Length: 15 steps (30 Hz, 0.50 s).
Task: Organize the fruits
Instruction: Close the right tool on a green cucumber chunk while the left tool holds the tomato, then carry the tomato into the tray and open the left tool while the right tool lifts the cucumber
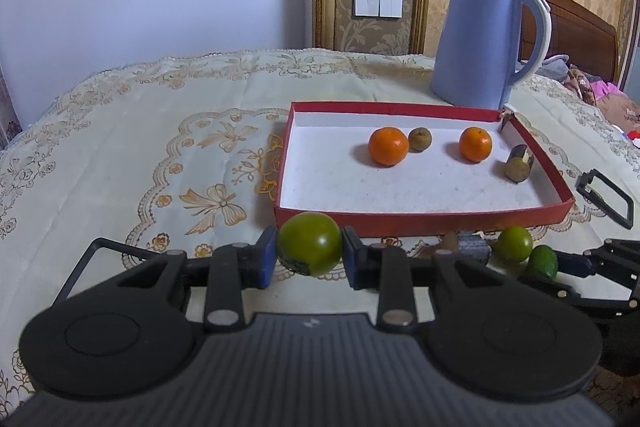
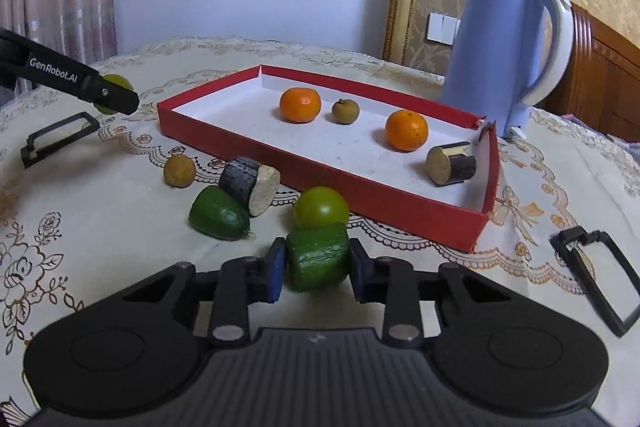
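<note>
Kettle (image 2: 504, 55) behind tray (image 2: 360, 193); 2 oranges (image 2: 300, 105) inside.

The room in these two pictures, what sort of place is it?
Probably a bedroom in a home. A wooden headboard with bedding beside it stands behind the table, an embroidered tablecloth covers the table, and an electric kettle sits by the red tray.

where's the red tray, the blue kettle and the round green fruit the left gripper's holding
red tray (image 1: 420, 223): left wrist view, on its near red wall
blue kettle (image 1: 472, 39): left wrist view, on the middle of its body
round green fruit (image 1: 310, 241): left wrist view, on its front face between the pads
</note>
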Motion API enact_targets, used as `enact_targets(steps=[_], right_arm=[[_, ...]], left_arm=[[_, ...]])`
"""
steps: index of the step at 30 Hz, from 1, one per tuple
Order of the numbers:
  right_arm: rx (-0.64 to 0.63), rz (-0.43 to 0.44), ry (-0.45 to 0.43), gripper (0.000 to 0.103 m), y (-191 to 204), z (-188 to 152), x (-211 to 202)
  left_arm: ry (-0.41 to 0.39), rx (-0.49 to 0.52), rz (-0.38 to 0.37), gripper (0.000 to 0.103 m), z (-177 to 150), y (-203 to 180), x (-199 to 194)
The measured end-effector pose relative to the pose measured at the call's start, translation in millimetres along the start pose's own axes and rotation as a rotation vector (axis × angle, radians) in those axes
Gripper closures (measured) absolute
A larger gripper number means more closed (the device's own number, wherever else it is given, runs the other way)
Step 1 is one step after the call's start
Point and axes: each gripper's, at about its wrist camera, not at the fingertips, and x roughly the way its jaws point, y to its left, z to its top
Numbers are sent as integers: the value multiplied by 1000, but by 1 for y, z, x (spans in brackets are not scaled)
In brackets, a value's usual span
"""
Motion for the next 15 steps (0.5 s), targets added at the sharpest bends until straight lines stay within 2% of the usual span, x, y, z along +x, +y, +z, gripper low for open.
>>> enact_targets(steps=[15], right_arm=[[45, -24, -30, 72, -11, -5, -20]], left_arm=[[-31, 41, 9, 73, 20, -15, 3]])
